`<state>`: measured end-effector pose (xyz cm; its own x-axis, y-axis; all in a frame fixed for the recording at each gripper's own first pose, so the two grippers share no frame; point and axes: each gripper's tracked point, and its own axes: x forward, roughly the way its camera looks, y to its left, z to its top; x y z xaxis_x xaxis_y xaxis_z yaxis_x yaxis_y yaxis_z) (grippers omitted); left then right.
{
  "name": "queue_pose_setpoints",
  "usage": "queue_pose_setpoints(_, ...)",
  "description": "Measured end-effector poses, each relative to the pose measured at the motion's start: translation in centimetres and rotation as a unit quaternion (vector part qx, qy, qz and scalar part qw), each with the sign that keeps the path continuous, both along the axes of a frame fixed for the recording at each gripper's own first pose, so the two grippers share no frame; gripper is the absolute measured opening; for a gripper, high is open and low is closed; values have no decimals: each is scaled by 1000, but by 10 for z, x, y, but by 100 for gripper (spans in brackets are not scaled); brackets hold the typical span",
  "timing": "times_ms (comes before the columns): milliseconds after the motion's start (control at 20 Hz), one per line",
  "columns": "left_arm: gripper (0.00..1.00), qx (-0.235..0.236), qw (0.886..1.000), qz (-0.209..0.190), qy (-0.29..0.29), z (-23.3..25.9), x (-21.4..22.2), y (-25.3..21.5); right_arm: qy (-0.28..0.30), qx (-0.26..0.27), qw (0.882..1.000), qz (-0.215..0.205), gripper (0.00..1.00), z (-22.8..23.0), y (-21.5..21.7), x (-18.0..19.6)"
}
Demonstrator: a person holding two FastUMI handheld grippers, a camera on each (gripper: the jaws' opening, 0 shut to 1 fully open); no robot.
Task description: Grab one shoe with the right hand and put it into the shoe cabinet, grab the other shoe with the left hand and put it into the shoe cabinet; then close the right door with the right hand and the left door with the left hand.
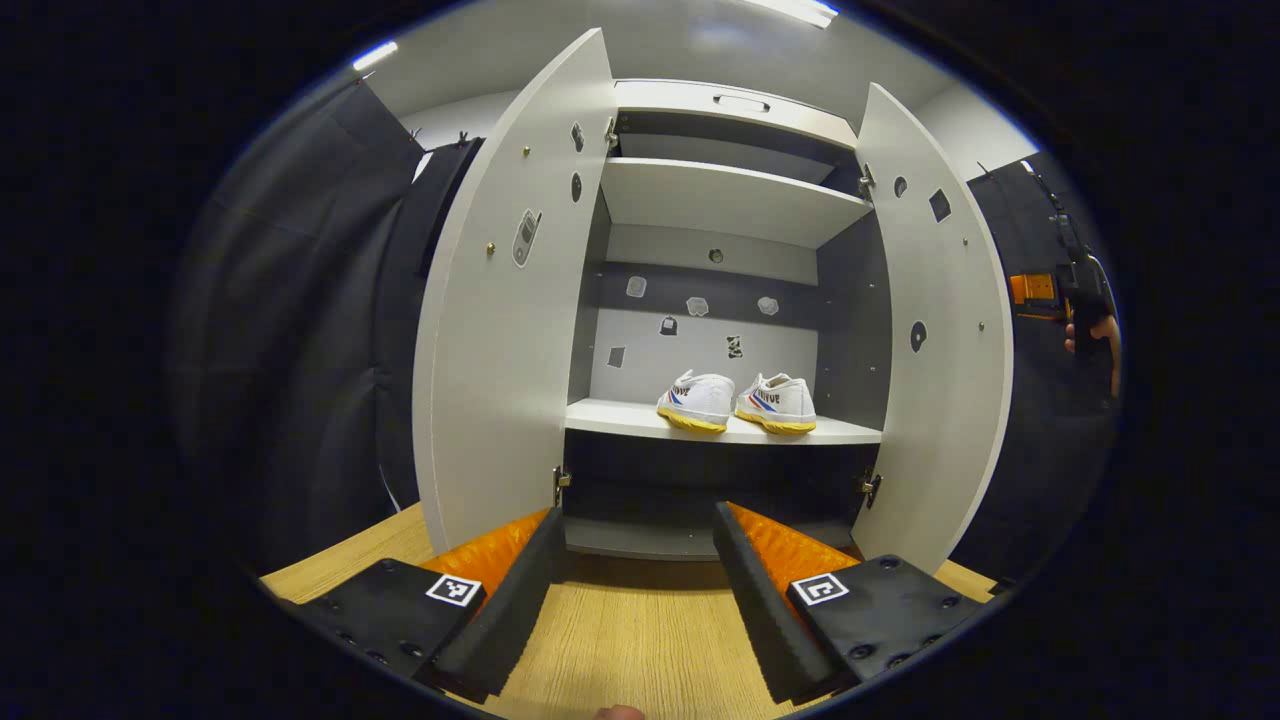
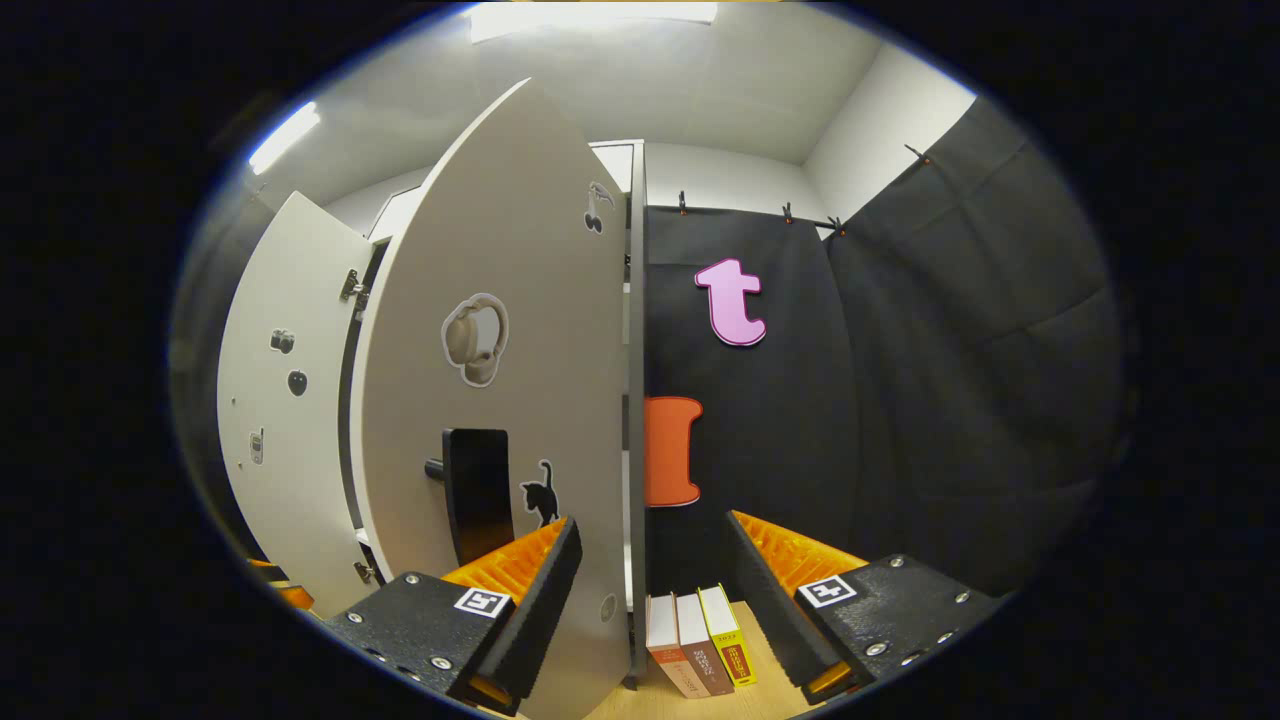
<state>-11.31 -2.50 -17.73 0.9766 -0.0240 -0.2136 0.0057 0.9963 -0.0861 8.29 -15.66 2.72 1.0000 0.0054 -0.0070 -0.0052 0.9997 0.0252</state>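
Both white canvas shoes with yellow soles [image 1: 736, 402] are sitting side by side on the grey cabinet's middle shelf [image 1: 620, 417], so door-closing is beginning. The right hand-held gripper [image 2: 645, 580] is hanging wide, straddling the right door's free edge [image 2: 633, 420]; it likely needs to push that door shut, while the left hand-held gripper [image 1: 633, 590] is waiting wide above the wooden worktop [image 1: 620, 640].

Left gripper view faces the open shoe cabinet [image 1: 730, 300] head-on from nearby; right gripper view sits close against its right door [image 2: 500, 400], both views sharing it

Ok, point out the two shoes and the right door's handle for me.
left shoe [image 1: 697, 401]: left gripper view, heel.
right shoe [image 1: 778, 403]: left gripper view, side.
right door's handle [image 2: 478, 495]: right gripper view, black grip's face.
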Motion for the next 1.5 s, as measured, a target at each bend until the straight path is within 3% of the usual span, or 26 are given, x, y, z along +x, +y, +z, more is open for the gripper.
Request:
queue_pose_setpoints(350, 97, 6, 1000, 11, -4, 4, -4, 20, 3, 19, 999, 37, 89, -2, 56, 14)
queue_pose_setpoints(400, 96, 8, 1000, 14, -4, 4, -6, 23, 2, 23, 999, 49, 99, -2, 68, 18)
queue_pose_setpoints(450, 96, 10, 1000, 16, -5, 4, -7, 26, -1, 29, 998, 59, 89, -1, 83, 23)
queue_pose_setpoints(600, 96, 11, 1000, 27, -5, 5, -10, 39, -2, 28, 997, 67, 92, -6, 108, 43)
queue_pose_setpoints(650, 96, 13, 999, 32, -4, 5, -12, 45, -1, 26, 997, 68, 85, -8, 117, 52)
queue_pose_setpoints(750, 99, 15, 999, 43, -4, 4, -17, 56, 4, 27, 997, 68, 85, -15, 133, 69)
queue_pose_setpoints(850, 96, 16, 998, 56, 0, 3, -18, 68, -6, 18, 999, 45, 89, -13, 124, 82)
queue_pose_setpoints(1050, 97, 15, 997, 74, 0, 3, -22, 83, -4, 38, 998, 43, 89, -14, 127, 85)
queue_pose_setpoints(1500, 97, 11, 998, 55, -11, 11, -19, 66, -16, -8, 1000, 18, 92, -13, 126, 87)
